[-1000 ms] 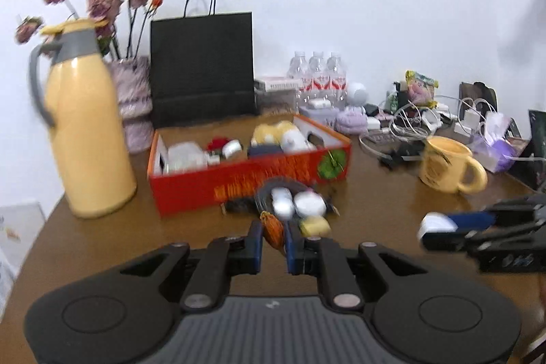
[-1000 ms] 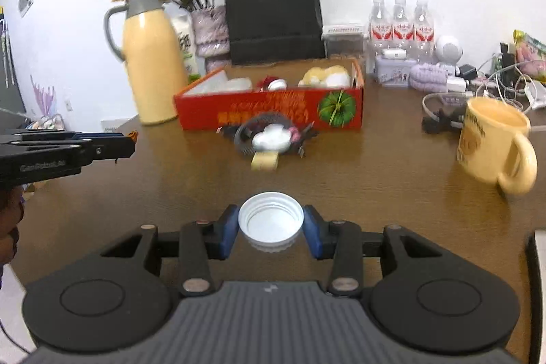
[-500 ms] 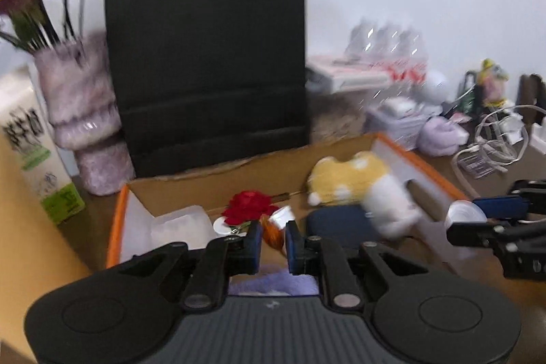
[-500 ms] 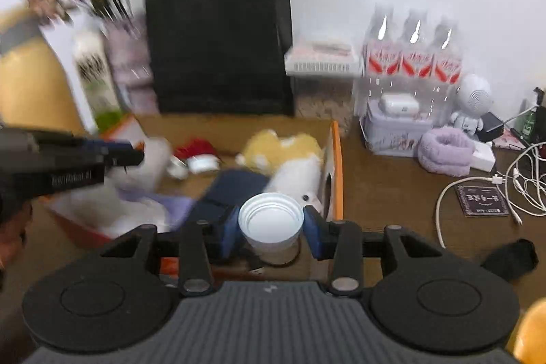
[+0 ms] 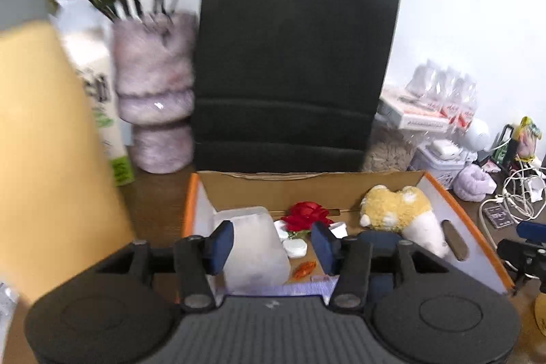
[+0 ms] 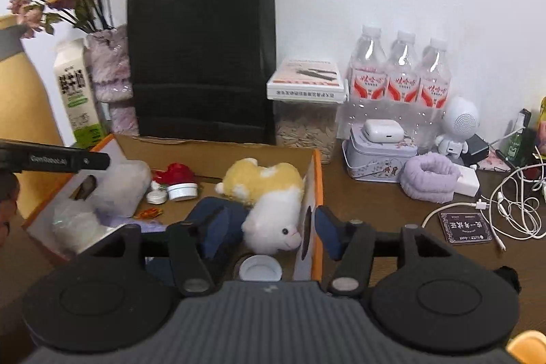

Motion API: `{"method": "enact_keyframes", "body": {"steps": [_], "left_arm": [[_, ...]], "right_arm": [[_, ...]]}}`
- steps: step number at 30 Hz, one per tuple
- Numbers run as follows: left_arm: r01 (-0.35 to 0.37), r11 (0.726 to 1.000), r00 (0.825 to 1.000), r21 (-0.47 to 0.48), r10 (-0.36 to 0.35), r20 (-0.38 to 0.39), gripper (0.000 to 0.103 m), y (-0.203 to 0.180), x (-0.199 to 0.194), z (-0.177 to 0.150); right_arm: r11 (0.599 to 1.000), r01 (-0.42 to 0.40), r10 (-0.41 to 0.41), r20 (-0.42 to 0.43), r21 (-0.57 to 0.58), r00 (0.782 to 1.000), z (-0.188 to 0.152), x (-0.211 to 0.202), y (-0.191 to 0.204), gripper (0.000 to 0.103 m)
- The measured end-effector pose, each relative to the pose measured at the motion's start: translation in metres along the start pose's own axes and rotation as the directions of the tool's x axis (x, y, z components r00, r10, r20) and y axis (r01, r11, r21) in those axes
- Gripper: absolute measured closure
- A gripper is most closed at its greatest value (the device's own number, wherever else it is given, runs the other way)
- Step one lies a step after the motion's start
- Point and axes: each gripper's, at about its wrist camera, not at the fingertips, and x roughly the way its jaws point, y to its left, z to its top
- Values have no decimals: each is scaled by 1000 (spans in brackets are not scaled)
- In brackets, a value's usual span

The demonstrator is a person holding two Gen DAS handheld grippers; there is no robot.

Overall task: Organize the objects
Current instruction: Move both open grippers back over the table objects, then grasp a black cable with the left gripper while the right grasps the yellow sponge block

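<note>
An orange cardboard box [image 5: 477, 234] [image 6: 318, 179] holds a yellow-and-white plush toy [image 6: 269, 190], a red flower [image 5: 307, 214], small white jars [image 6: 182, 191] and a frosted plastic container [image 5: 252, 248]. My left gripper [image 5: 271, 248] is open above the box's left part, and a small orange wrapped piece [image 5: 305, 268] lies on the box floor under it. My right gripper [image 6: 269, 234] is open over the box's right end, and a white cap [image 6: 260, 268] lies in the box just below it.
A black paper bag [image 6: 201, 57] stands behind the box. A yellow thermos [image 5: 44, 139], a milk carton [image 6: 76, 91] and a furry vase of dried flowers [image 5: 153, 84] stand left. Water bottles [image 6: 399, 74], a tin [image 6: 378, 156], a purple band [image 6: 433, 176] and cables [image 6: 508, 203] lie right.
Both grippers moved over the box and opened. The left let go of the orange piece and the right let go of the white cap; both now lie in the box.
</note>
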Motion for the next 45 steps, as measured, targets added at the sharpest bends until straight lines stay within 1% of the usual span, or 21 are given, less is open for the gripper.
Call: {"method": "enact_keyframes", "body": {"steps": [2, 4, 7, 8, 9, 10, 12, 14, 16, 18, 19, 21, 22, 24, 28, 31, 33, 35, 38, 41, 45], "left_arm": [[-15, 1000, 998, 7, 15, 54, 44, -6, -36, -13], [-24, 1000, 995, 9, 23, 94, 38, -13, -71, -35], [-12, 1000, 994, 3, 11, 109, 35, -28, -121, -80], [-4, 1000, 994, -8, 5, 109, 30, -33, -137, -99], [8, 1000, 994, -14, -6, 108, 27, -38, -152, -118], [28, 1000, 995, -10, -27, 99, 25, -46, -169, -141], [59, 998, 995, 2, -59, 78, 24, -57, -193, -179], [37, 999, 999, -3, -37, 35, 24, -67, -212, -214], [17, 1000, 999, -18, -18, -30, 24, -74, -228, -241], [56, 998, 996, 13, -55, -63, 24, -77, -240, -258], [51, 998, 996, 19, -50, -75, 24, -76, -246, -265], [9, 1000, 996, 2, -9, -88, 25, -73, -255, -274], [-8, 1000, 996, -9, 7, -86, 25, -71, -259, -277], [-11, 1000, 997, -12, 11, -74, 25, -70, -264, -277], [-17, 1000, 999, 13, 18, -40, 27, -75, -256, -269], [-19, 999, 1000, 36, 20, -8, 37, -72, -239, -256], [-24, 999, 1000, 49, 23, 2, 40, -69, -222, -243], [-15, 996, 999, 90, 11, 45, 42, -65, -202, -226], [-53, 988, 995, 146, 41, 88, 42, -56, -163, -197], [-35, 985, 998, 170, 26, 56, 42, -46, -116, -169], [14, 990, 1000, 143, -16, 16, 43, -39, -64, -143]], "right_arm": [[1000, -15, 15, 11, 16, 1000, -6, -18, 1, 42], [999, -31, 30, 24, 40, 999, -22, -42, 3, 40], [998, -52, 51, 47, 38, 998, -58, -84, 14, 33], [998, -59, 56, 56, 37, 997, -73, -100, 19, 30], [997, -66, 63, 66, 43, 996, -86, -114, 22, 28], [995, -75, 69, 73, 69, 995, -102, -130, 25, 27], [988, -107, 99, 76, 114, 992, -134, -156, 34, 27], [979, -125, 115, 69, 159, 991, -167, -180, 44, 27], [974, -139, 137, 21, 178, 990, -196, -196, 56, 27], [976, -149, 152, -10, 159, 988, -217, -212, 69, 28], [978, -156, 160, -18, 137, 987, -226, -221, 75, 28], [986, -142, 145, -26, 88, 989, -237, -238, 83, 27], [990, -126, 128, -25, 70, 991, -241, -245, 84, 27], [992, -109, 111, -15, 70, 994, -245, -257, 82, 27], [992, -89, 89, 2, 87, 996, -244, -259, 74, 29], [994, -76, 76, 8, 75, 997, -233, -244, 69, 32], [996, -70, 69, 11, 63, 998, -224, -228, 65, 33], [997, -56, 55, 16, 52, 998, -213, -210, 63, 36], [998, -55, 54, 25, 36, 998, -191, -179, 62, 41], [998, -69, 69, 19, 15, 997, -172, -144, 64, 46], [994, -106, 106, -22, -29, 994, -154, -100, 77, 47]]}}
